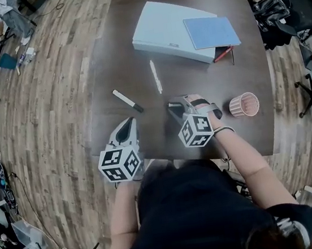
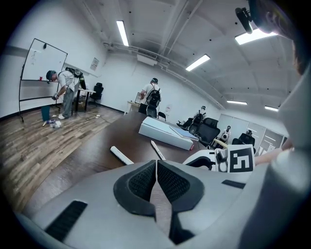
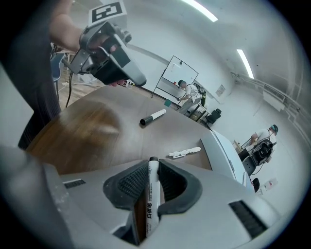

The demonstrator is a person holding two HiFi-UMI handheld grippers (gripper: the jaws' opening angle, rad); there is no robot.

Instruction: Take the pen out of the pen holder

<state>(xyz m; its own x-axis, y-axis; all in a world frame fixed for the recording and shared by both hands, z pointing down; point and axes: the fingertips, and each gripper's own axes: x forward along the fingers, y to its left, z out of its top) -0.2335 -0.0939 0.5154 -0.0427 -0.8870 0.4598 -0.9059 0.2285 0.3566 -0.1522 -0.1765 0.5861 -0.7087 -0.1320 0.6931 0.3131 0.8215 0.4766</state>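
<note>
Between the right tongs (image 3: 151, 168) a pen (image 3: 150, 194) is gripped lengthwise, tip toward the table (image 3: 97, 126). Left tongs (image 2: 156, 168) closed, empty; holder (image 1: 243, 105) seems empty.

Left claw (image 2: 156, 163) closed; right claw (image 3: 153, 164) gripping, angled down.

Your left gripper (image 2: 156, 168) has its jaws pressed together with nothing between them. Beyond it on the desk (image 2: 92, 153) lie a white marker (image 2: 121, 155) and a slim white pen (image 2: 157, 150), apart. A white box (image 2: 164, 135) sits toward the far edge. Your right gripper (image 2: 214, 161) shows at the right.
</note>
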